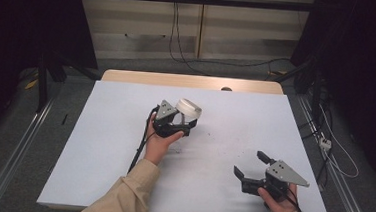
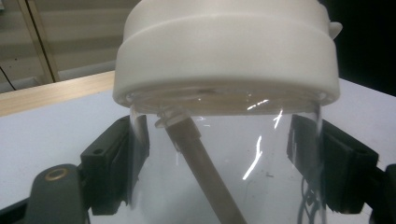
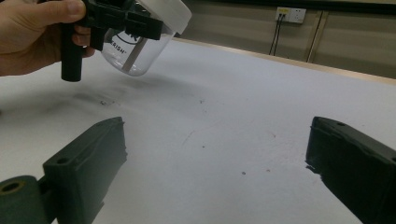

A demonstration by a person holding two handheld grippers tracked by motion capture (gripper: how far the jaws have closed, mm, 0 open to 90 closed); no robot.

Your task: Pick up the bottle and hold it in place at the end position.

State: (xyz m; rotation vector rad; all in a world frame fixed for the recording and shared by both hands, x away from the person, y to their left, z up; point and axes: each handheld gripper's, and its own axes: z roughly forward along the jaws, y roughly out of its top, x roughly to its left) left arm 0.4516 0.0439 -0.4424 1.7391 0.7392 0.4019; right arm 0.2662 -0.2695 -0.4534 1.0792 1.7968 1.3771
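The left gripper (image 1: 177,128) is clamped on a clear jar (image 2: 224,163), its two black jaws pressing the transparent wall from either side just under the wide white lid (image 2: 224,51), and it holds the jar tilted and lifted off the white tabletop (image 1: 123,146), near the middle of the table. Inside, a brownish straw or tube (image 2: 205,168) leans slantwise from under the lid down toward the base. From the right gripper view the jar (image 3: 133,51) hangs above the surface with the left hand (image 3: 32,35) wrapped round the gripper's handle. The right gripper (image 1: 253,166) sits well apart, near the front right of the table, with its jaws spread wide and nothing between them. What worries me is that smooth, curved plastic: the jaws bear on a slick round wall, so with the jar tipped it could slide or twist out and drop onto the table, I think. The lid's weight sits above the grip, which would help it rotate. If the lid is only loosely seated, I cannot tell, more tilt could let it come away. A harder squeeze might flex the thin wall.
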